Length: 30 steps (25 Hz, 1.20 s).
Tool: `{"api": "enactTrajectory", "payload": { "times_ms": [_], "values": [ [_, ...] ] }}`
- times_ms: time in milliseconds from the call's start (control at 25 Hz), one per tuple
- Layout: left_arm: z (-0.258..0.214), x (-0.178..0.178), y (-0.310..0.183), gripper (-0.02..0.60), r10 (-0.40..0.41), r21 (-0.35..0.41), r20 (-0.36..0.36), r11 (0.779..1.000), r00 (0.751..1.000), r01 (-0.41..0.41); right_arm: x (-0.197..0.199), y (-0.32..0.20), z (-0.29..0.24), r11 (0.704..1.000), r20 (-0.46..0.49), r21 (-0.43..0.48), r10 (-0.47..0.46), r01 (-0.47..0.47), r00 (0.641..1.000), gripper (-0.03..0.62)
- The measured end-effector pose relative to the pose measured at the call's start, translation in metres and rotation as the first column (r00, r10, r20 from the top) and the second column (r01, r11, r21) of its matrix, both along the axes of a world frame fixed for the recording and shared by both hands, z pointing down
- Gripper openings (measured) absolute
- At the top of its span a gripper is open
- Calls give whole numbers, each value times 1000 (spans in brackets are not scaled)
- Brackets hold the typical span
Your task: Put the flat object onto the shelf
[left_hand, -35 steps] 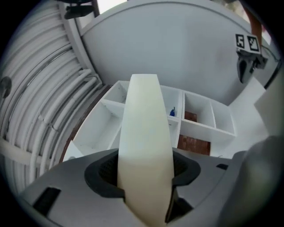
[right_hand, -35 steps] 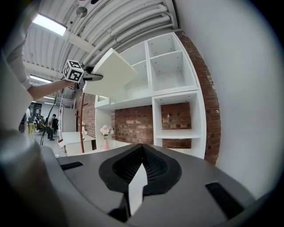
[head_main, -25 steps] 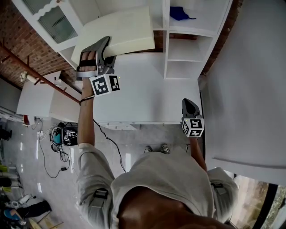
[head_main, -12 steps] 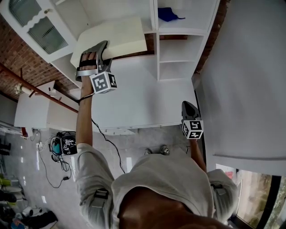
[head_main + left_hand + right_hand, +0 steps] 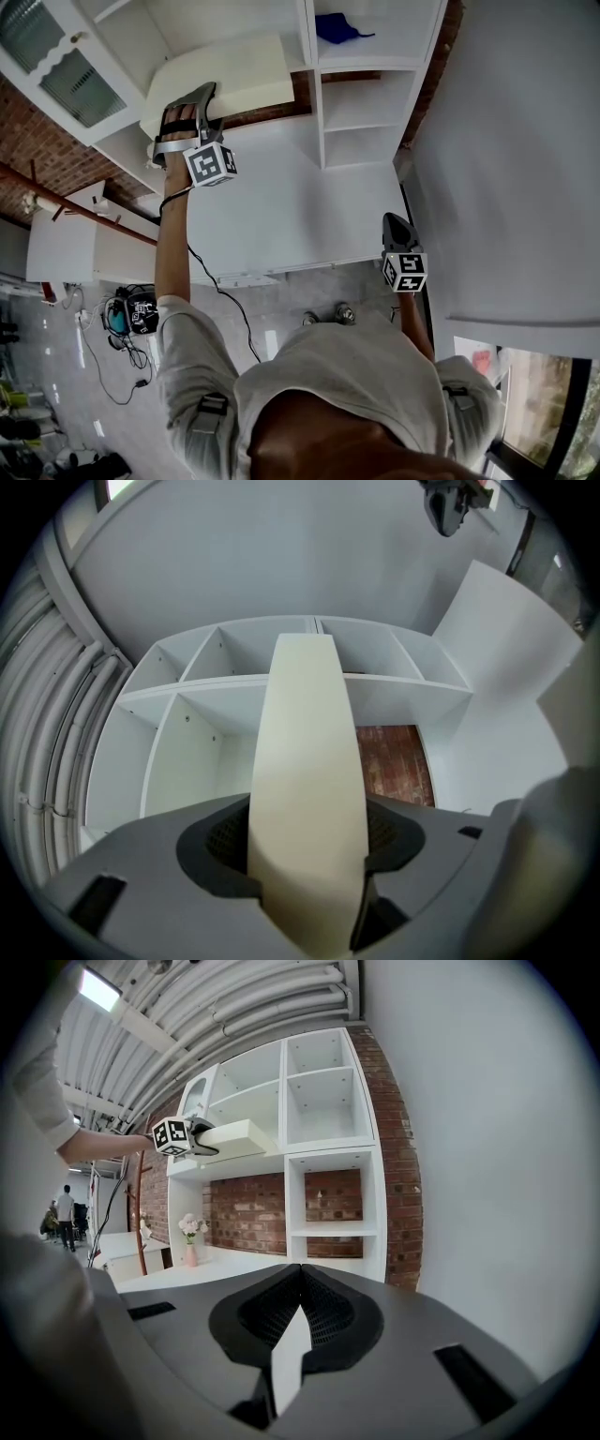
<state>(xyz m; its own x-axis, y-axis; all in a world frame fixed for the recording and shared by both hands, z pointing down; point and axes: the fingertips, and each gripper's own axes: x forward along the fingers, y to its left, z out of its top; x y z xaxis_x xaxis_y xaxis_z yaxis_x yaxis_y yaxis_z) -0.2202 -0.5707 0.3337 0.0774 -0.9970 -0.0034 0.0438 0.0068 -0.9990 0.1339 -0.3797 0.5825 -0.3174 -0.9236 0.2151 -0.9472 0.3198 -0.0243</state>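
Nearest in the left gripper view: left hand-held gripper [image 5: 305, 846] clenched on the cream flat object [image 5: 302, 752], seen edge-on and pointing ahead at the open compartments of the white shelf [image 5: 234, 682]. Nothing of the other arm from here.

Close up in the right gripper view: right hand-held gripper [image 5: 298, 1283] pinched together on nothing, pads meeting at the tips. Farther off, upper left of that frame: the flat object side-on and level, held high at a wide compartment beside the stacked cubbies. Cannot tell whether resting on a board. Only there: vase of flowers [image 5: 191, 1241] on the surface [image 5: 220, 1262], before the brick wall [image 5: 248, 1213].

Only in the head view: blue item [image 5: 337, 26] in a compartment at the frame's top.
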Motion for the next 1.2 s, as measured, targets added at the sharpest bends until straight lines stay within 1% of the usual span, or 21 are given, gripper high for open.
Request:
{"api": "enactTrajectory", "payload": {
  "times_ms": [640,920,1080,1120,1160,1200],
  "values": [
    [6,-11,-71,284,3,-20,-23,1000,1000,-4,12,-7,6,998,-1,-15,61,-61,998,28],
    [7,-12,-78,287,16,-41,-33,999,999,-17,16,-9,10,997,1,-19,72,-72,997,28],
    [8,-11,-79,291,0,-49,-27,999,1000,-1,9,-10,8,998,3,-11,58,-58,998,28],
    [9,-11,-78,296,-5,-56,-33,998,999,3,8,-10,6,999,3,-8,54,-54,999,28],
    [9,-11,-78,326,-8,-67,-45,998,999,5,7,-9,5,999,3,-6,52,-52,999,28],
    [8,-11,-77,381,-8,-80,-64,997,998,3,7,-8,3,999,3,-3,52,-52,999,28]
  ]
}}
